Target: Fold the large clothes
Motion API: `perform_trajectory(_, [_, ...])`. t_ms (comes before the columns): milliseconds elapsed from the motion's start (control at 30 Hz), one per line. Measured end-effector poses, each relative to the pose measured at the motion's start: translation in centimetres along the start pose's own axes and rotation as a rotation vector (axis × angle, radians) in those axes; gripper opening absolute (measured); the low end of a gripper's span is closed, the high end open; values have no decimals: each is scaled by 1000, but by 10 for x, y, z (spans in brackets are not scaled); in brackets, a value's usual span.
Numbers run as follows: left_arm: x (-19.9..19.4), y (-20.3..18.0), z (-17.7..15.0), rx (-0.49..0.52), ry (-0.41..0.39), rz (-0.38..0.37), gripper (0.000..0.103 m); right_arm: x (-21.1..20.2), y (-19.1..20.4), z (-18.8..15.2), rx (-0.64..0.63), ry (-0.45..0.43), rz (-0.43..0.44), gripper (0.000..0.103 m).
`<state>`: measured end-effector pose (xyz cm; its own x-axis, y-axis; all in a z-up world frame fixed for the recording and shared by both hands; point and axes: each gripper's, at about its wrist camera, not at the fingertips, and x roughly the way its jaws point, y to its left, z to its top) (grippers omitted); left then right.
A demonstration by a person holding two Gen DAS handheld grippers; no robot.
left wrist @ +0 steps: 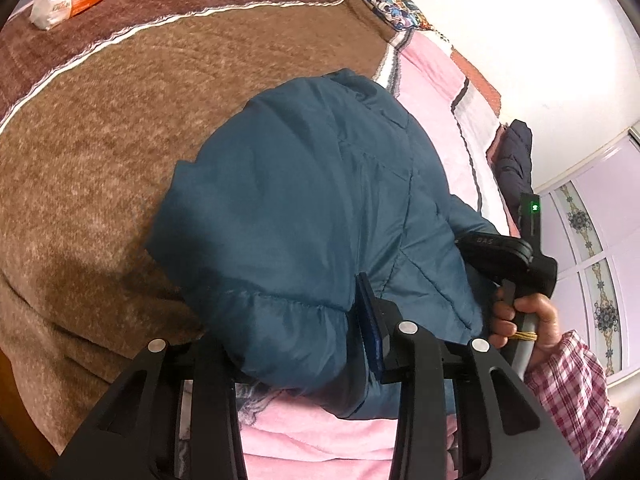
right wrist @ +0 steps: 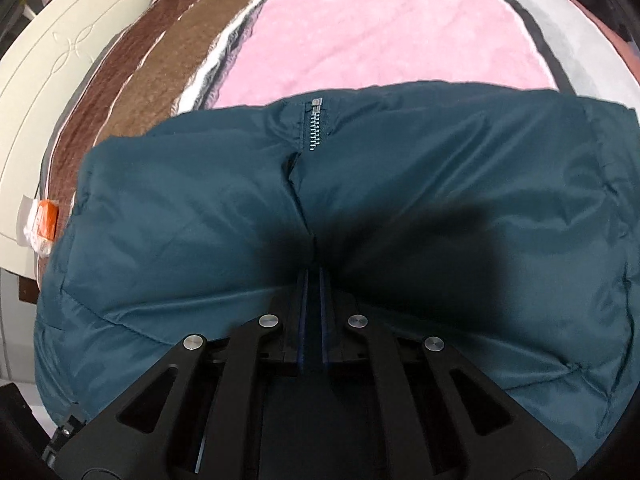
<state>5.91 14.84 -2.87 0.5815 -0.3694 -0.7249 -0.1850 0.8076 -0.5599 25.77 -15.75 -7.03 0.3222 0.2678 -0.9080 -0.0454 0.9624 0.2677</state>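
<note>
Jacket [right wrist: 400, 200] lies folded on my bed [right wrist: 380, 40]; left tongs [left wrist: 304, 344] pinch its padded edge to hold the fold, right tongs [right wrist: 314, 280] closed, empty, above the front.

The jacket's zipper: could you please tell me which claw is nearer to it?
Right. The right claw, shut, points at the front seam just below the zipper; the left claw clamps the jacket's bunched edge, no zipper in its view.
</note>
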Motion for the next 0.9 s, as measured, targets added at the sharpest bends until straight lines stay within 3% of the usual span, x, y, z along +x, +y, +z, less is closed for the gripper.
perform_trajectory(233, [-4, -5, -1, 18, -12, 9, 28, -22, 1, 0, 53, -11, 13, 5])
perform_trajectory(433, [-8, -10, 0, 33, -29, 6, 26, -96, 10, -54, -35, -129, 44, 6])
perform_trajectory(567, [-13, -14, 0, 47, -42, 1, 26, -107, 10, -111, -21, -38, 170, 6])
perform_trajectory(667, [-16, -16, 0, 55, -47, 5, 26, -91, 18, -143, -52, 49, 207, 6])
perform_trajectory(900, [-21, -34, -1, 102, -56, -15, 25, -37, 23, -138, -63, 130, 145, 1])
